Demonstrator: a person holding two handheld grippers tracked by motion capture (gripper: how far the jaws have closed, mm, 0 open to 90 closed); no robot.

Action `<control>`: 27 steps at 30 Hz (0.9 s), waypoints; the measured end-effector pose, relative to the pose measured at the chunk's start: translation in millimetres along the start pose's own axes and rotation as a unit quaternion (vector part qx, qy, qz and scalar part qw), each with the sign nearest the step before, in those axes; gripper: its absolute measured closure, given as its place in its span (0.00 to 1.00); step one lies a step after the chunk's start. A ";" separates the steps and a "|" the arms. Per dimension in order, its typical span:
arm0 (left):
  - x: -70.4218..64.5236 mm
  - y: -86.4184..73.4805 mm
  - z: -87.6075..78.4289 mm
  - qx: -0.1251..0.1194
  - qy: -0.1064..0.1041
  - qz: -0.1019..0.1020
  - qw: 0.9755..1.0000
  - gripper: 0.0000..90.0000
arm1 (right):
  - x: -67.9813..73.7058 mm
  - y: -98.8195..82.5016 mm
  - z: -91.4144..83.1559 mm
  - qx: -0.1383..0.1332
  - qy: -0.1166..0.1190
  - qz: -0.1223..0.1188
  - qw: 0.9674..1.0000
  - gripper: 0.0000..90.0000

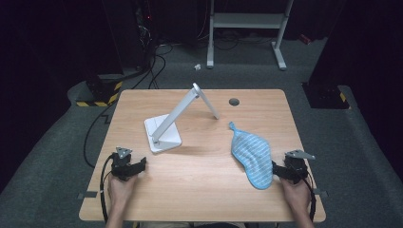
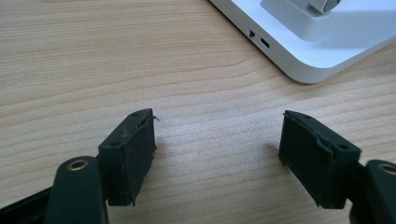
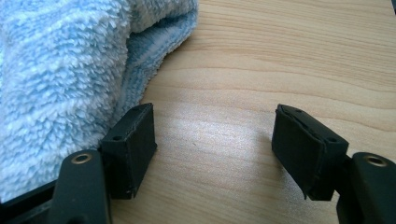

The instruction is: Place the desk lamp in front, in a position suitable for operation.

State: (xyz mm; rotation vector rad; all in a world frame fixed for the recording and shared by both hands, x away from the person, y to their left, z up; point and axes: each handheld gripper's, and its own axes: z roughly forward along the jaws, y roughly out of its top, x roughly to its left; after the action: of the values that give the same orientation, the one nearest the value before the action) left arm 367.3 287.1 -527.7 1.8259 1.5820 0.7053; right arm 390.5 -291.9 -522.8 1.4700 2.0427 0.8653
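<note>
At the bottom of the high view, nearest the camera, the person's two hands rest on the near edge of the table (image 1: 199,199), each holding a pair of tongs. The table itself is the largest thing, a pale wooden top taking up the middle of the frame. On it, left of centre, stands a white desk lamp (image 1: 164,135) with its arm folded over toward the upper middle. Lower right lies a blue striped cloth (image 1: 252,154), its long axis running from a pinched tip at upper left down to a rounded end at lower right.

The right tongs (image 1: 279,170) sit just beside that rounded end, spread wide with only bare wood between the jaws; in the right gripper view the cloth (image 3: 56,70) lies against the outside of the left-hand jaw. The left tongs (image 1: 138,167) are likewise spread and empty, well apart from the cloth, near the lamp's base (image 2: 317,42). The right hand is therefore plainly the nearer one for a grasp.
</note>
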 end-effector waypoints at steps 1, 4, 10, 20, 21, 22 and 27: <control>0.3 0.0 0.1 0.000 -0.001 0.003 1.000 0.30 | 0.0 0.0 0.0 0.000 0.000 0.000 1.000 0.33; 2.3 0.1 -3.2 0.012 -0.002 0.007 1.000 0.29 | 0.1 0.0 0.0 0.000 0.001 -0.001 1.000 0.33; 1.1 4.9 -15.7 -0.007 -0.008 0.018 1.000 0.33 | 0.0 0.0 0.0 0.000 0.001 -0.001 1.000 0.33; -18.0 44.5 -18.4 -0.007 -0.034 0.050 0.998 0.30 | -0.2 0.0 -0.2 0.001 0.003 -0.002 1.000 0.32; -22.1 54.0 -15.8 -0.003 -0.036 0.058 0.998 0.30 | -0.1 -0.1 -0.1 0.000 0.004 -0.002 1.000 0.32; -22.1 54.0 -15.8 -0.003 -0.036 0.058 0.998 0.30 | -0.1 -0.1 -0.1 0.000 0.004 -0.002 1.000 0.32; -35.3 70.7 -0.8 0.014 -0.034 0.086 0.996 0.29 | 0.0 -0.2 -0.3 0.001 0.005 -0.003 1.000 0.32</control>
State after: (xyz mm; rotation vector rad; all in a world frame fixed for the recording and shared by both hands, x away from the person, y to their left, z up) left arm 408.5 245.5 -474.6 2.0025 1.4090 0.6928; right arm 390.3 -292.0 -522.7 1.4628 2.0538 0.8706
